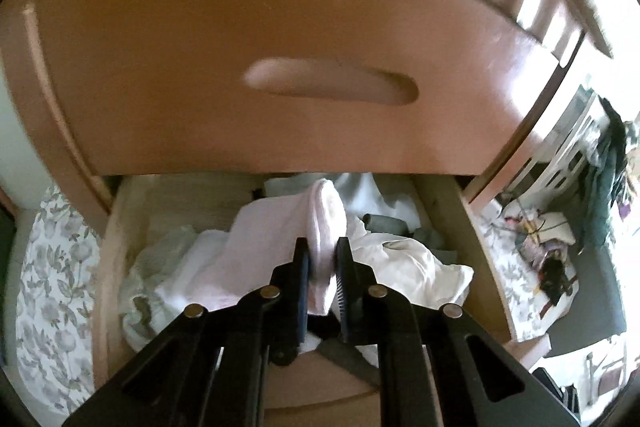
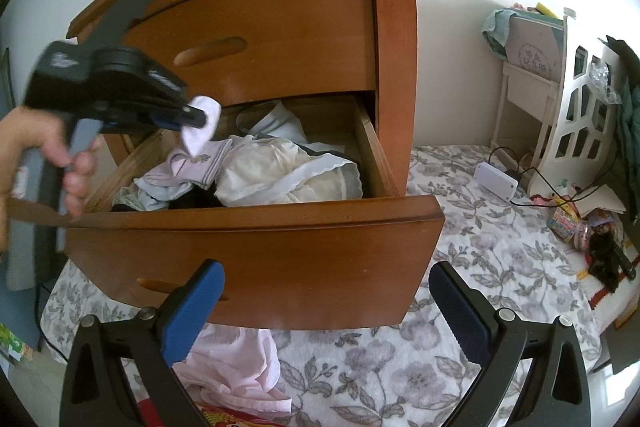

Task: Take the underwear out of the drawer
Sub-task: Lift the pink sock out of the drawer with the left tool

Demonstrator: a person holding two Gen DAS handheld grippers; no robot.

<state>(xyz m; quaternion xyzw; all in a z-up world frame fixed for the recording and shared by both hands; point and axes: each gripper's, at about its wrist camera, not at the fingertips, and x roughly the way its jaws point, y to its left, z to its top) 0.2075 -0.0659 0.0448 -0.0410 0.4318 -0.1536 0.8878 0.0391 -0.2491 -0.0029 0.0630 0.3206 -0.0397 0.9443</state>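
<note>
While a pale pink garment (image 1: 322, 239) is pinched in the left gripper (image 1: 323, 259) above the open drawer (image 2: 256, 227) | right gripper (image 2: 326, 301) fingers spread wide, empty, before the drawer front.

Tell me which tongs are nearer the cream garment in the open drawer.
Left. The left tongs hang over the drawer, just left of the cream garment; the right tongs wait outside its front panel.

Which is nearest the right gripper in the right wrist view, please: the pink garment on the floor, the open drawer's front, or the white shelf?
1. Pink garment, by its left finger.
2. Drawer front, just ahead.
3. White shelf, far right by the wall.
</note>
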